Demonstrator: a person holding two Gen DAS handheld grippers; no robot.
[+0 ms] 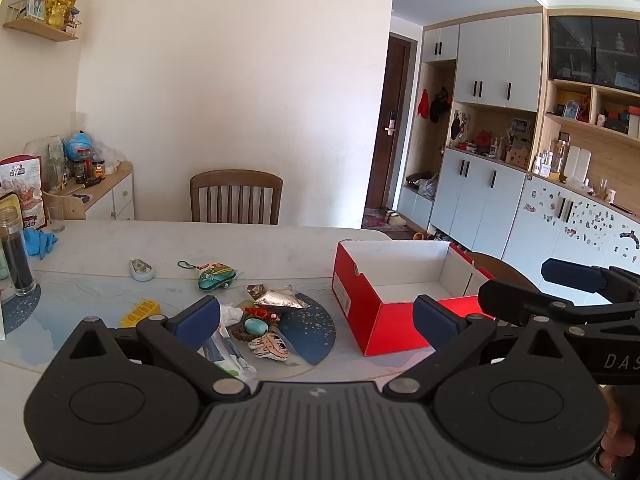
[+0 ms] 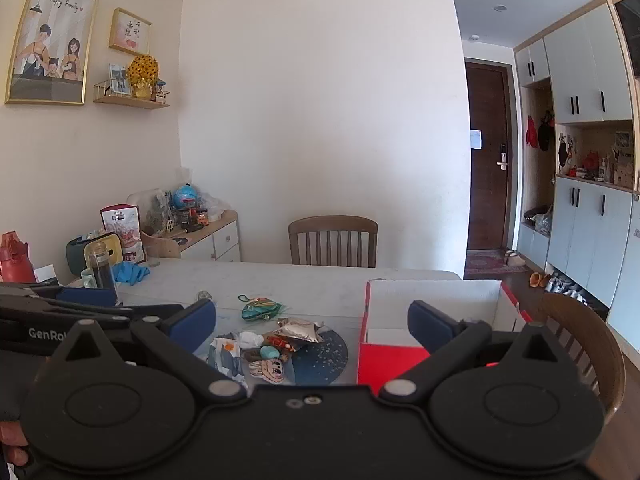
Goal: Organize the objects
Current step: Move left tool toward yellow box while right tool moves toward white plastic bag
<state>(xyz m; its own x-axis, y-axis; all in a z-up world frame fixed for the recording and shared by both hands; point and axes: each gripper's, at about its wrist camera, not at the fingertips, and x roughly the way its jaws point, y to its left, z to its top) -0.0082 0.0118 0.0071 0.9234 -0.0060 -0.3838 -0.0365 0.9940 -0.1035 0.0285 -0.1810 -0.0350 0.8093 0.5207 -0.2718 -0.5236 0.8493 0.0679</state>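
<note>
Pale marble worktop [image 1: 248, 240] carries a yellow box [image 1: 140, 312] near its left edge, then a heap of trinkets: green pouch [image 1: 216, 276], foil packet [image 1: 280, 298], teal stone [image 1: 256, 326]. The left gripper [image 1: 316, 320] and right gripper [image 2: 312, 322] both hover wide open, empty. The red box [image 1: 384, 320] sits by the right edge; a careless pinch could probably drag tangled neighbours along.

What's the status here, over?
Left gripper and right gripper open, empty. Red box empty; clutter pile on the table. Nothing in the way.
</note>
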